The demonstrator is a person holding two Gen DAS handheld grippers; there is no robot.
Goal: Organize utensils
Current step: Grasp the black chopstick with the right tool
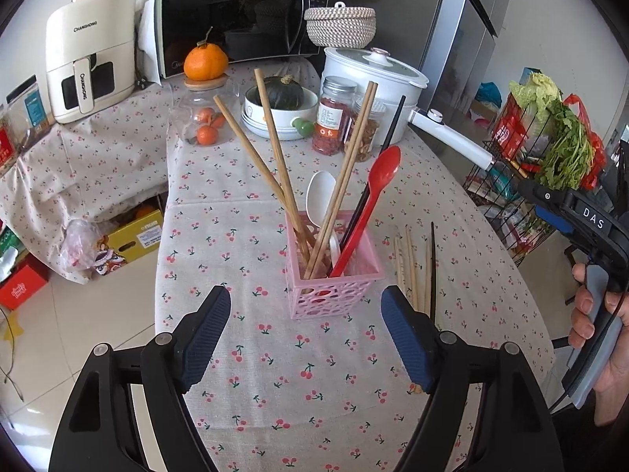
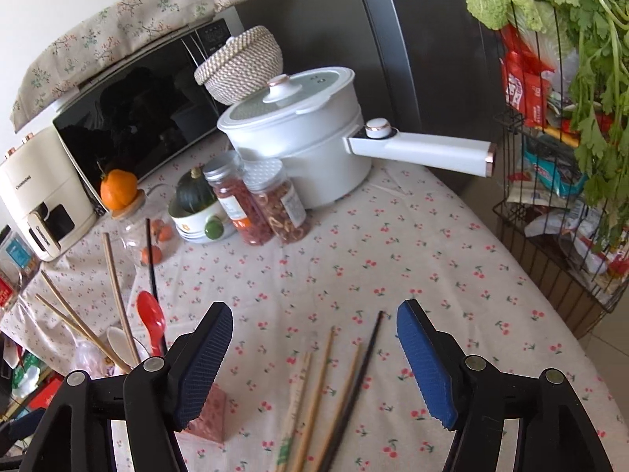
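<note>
A pink perforated utensil holder (image 1: 334,289) stands on the cherry-print tablecloth (image 1: 243,236), holding several wooden chopsticks (image 1: 275,145), a black chopstick, a white spoon (image 1: 320,196) and a red spoon (image 1: 377,192). My left gripper (image 1: 306,332) hovers open just in front of the holder, nothing between its blue pads. Several loose chopsticks (image 2: 326,389), wooden and one black (image 2: 359,377), lie on the cloth right of the holder. My right gripper (image 2: 314,358) is open above them, not touching. The holder's corner (image 2: 214,417) shows behind its left finger (image 2: 204,365).
At the table's back stand a white pot with a long handle (image 2: 314,149), two jars (image 2: 271,200), a bowl with a squash (image 1: 281,106), a microwave (image 1: 236,19) and an air fryer (image 1: 90,55). A wire rack of greens (image 2: 570,157) borders the right edge. A hand (image 1: 597,338) holds the right gripper.
</note>
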